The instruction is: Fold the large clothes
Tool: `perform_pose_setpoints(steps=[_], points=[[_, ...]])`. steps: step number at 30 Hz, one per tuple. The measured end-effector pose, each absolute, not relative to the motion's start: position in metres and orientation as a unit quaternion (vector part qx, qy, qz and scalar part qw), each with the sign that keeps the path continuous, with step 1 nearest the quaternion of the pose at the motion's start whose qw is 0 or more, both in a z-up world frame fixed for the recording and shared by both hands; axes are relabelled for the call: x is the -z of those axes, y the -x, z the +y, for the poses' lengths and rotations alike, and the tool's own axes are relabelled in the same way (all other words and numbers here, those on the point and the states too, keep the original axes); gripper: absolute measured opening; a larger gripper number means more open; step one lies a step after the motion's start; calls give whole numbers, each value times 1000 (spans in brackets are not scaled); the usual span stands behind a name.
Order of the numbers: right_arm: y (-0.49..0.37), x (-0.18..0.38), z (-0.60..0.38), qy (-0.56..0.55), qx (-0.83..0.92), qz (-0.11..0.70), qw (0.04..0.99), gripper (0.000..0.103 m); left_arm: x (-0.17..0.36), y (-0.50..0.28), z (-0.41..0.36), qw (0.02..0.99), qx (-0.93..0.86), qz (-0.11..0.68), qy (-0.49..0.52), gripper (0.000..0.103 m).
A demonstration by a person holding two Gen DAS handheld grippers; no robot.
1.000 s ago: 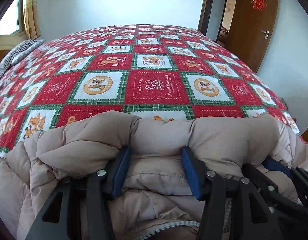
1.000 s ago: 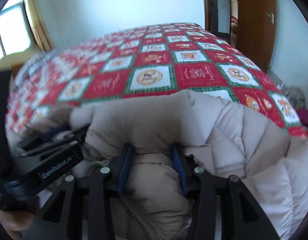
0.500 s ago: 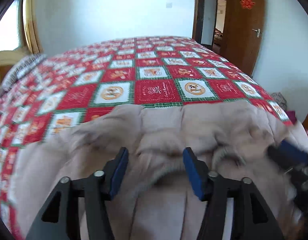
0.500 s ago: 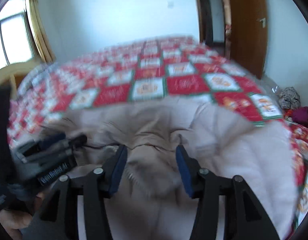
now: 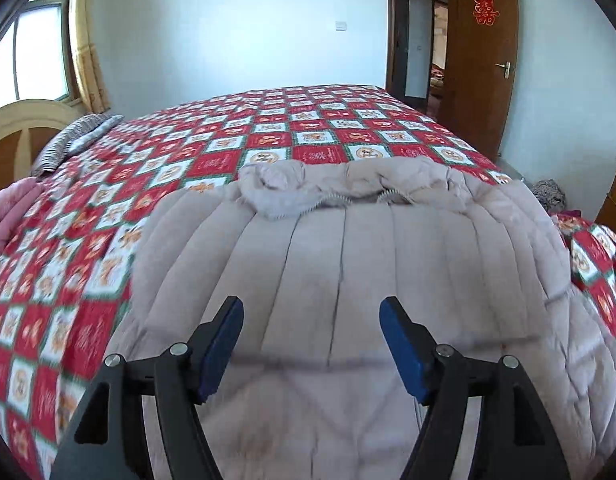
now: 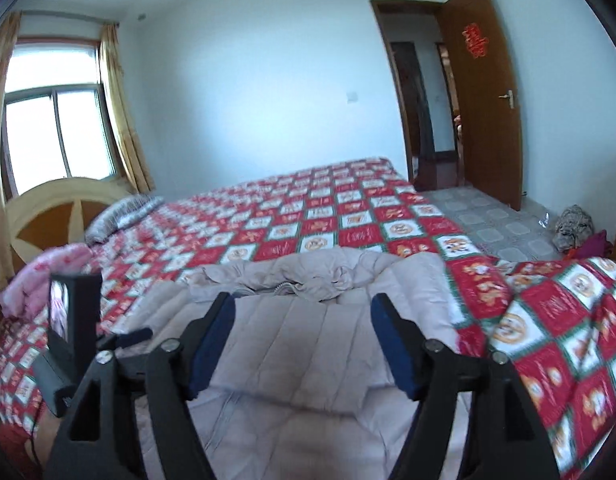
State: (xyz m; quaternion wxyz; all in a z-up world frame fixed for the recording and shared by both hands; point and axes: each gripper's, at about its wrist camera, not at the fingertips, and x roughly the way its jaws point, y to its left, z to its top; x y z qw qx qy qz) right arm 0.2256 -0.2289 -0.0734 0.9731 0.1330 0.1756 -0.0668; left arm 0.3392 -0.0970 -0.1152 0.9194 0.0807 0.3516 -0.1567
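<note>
Between the blue pads of the left hand-held gripper [image 5: 311, 342]: nothing now, jaws opening over the quilted beige down coat [image 5: 347, 280], where a second ago they pinched a raised fold of it. Same with the right hand-held gripper [image 6: 303, 338]: jaws spreading, empty, pulled back and up from the cloth they were clamped on. Further out, coat lying flat on the red-and-white patchwork bedspread [image 5: 228, 152], near the bed's close edge, folded-over layer laid smooth, rumpled collar and zipper [image 5: 331, 200] bunched at the far end. Left gripper's black body visible low at the left of the right wrist view [image 6: 74, 344]. Judged: one fold just laid and released; next likely regrasping for another fold or smoothing.
</note>
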Motion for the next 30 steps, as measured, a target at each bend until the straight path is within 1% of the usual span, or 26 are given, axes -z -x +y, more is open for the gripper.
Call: perform_pose_setpoints(steps=[3, 7, 11, 15, 18, 22, 25, 28, 30], points=[[-193, 64, -234, -163, 62, 154, 973, 78, 115, -311, -92, 919, 157, 351, -93, 71], [-140, 47, -251, -225, -3, 118, 967, 78, 117, -268, -66, 908, 213, 356, -63, 71], [-93, 36, -268, -276, -59, 101, 954, 80, 119, -239, -30, 899, 242, 364, -20, 71], [-51, 27, -280, -298, -81, 100, 946, 80, 118, -215, 6, 906, 230, 353, -23, 71], [-29, 22, -280, -273, -66, 140, 949, 80, 118, -202, 35, 912, 218, 348, -25, 71], [-18, 26, -267, -191, 1, 249, 950, 82, 127, -182, 77, 915, 196, 351, -17, 71], [-17, 57, -251, -145, 23, 308, 940, 82, 143, -169, 102, 914, 192, 359, -11, 71], [-34, 103, -242, -139, 30, 362, 921, 81, 165, -163, 118, 904, 179, 389, -2, 71], [-43, 130, -241, -143, 37, 392, 908, 76, 177, -157, 129, 899, 174, 403, 9, 71]])
